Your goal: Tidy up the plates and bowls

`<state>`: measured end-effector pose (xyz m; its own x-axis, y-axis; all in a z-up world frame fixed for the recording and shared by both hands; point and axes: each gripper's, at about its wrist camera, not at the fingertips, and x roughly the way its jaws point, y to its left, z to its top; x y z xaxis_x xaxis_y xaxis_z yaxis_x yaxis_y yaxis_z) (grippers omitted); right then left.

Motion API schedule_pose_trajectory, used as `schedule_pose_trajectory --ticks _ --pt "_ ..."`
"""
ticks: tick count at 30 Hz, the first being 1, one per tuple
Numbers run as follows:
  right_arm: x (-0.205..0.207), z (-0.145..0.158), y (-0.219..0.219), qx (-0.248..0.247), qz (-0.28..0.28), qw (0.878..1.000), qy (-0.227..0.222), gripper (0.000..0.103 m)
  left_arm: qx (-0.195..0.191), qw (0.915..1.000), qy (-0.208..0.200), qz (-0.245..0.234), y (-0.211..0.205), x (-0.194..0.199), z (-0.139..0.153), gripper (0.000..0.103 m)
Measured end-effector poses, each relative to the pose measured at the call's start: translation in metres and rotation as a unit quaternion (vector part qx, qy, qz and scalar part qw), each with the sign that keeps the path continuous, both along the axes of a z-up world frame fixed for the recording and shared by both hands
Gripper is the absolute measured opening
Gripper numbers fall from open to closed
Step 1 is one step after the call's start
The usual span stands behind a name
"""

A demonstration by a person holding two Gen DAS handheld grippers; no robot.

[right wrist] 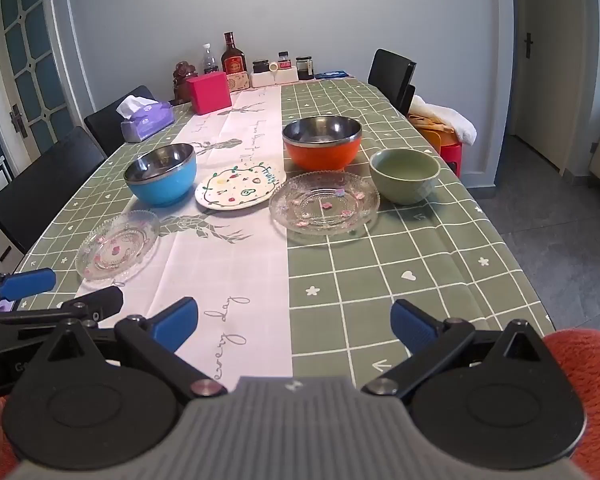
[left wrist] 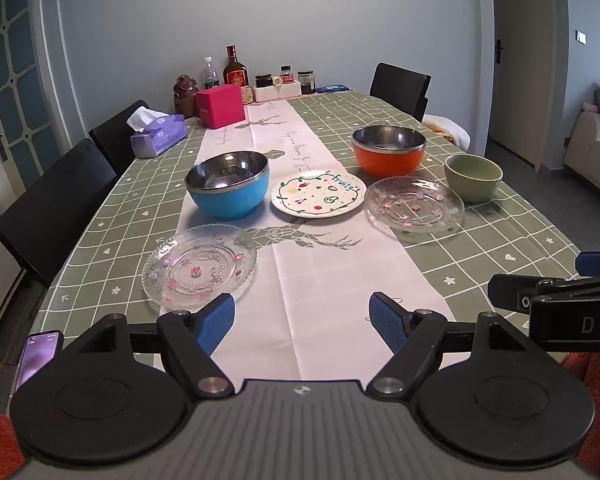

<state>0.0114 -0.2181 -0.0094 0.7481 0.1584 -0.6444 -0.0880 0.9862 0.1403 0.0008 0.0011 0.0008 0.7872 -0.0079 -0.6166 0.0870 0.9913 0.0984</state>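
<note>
Left gripper (left wrist: 302, 320) and right gripper (right wrist: 294, 326) are hovering with jaws apart, empty. Nearest, the clear scalloped glass plate with pink flowers (left wrist: 199, 265) is lying on the white runner: likely fragile, slippery; rim grip advised. Beyond it, the blue steel-lined bowl (left wrist: 228, 184) is standing, probably light and stiff.

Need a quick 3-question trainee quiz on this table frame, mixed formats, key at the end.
1. True or false: the left gripper and right gripper are both open and hold nothing.
2. Which dish sits between the blue steel-lined bowl and the far clear glass plate with pink flowers?
A. the orange steel-lined bowl
B. the white round plate painted with fruit
C. the pale green ceramic bowl
3. Fill in: the near clear glass plate with pink flowers lies closest to the ____ gripper.

Key: 1 true; 2 B; 3 left.
</note>
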Motion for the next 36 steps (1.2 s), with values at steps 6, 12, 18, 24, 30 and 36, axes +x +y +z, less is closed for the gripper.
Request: schedule_pose_trajectory --ticks 6,12,18,24,30,36 --pt "0.0007 0.0002 0.002 -0.002 0.002 1.0 0.0 0.1 0.008 1.0 -0.005 0.0 -0.001 -0.0016 0.002 0.09" --pt "0.0015 0.0013 0.0058 -0.002 0.001 1.0 0.001 0.1 0.005 1.0 -0.004 0.0 -0.0004 -0.0018 0.001 0.09" --pt "0.0021 -0.0012 0.0054 -0.003 0.004 1.0 0.002 0.1 0.003 1.0 -0.003 0.001 0.0005 -0.0021 0.0006 0.09" --pt "0.0022 -0.0008 0.0062 -0.006 0.006 1.0 0.004 0.1 0.003 1.0 -0.004 0.002 0.0001 -0.0021 0.0006 0.09" --pt "0.0026 -0.0013 0.0059 -0.006 0.007 1.0 0.004 0.1 0.002 1.0 -0.003 0.0 0.0002 0.0009 -0.0011 0.09" --pt "0.0028 -0.0026 0.0064 -0.005 0.006 1.0 0.007 0.1 0.0 1.0 -0.003 0.001 0.0001 0.0012 -0.001 0.09"
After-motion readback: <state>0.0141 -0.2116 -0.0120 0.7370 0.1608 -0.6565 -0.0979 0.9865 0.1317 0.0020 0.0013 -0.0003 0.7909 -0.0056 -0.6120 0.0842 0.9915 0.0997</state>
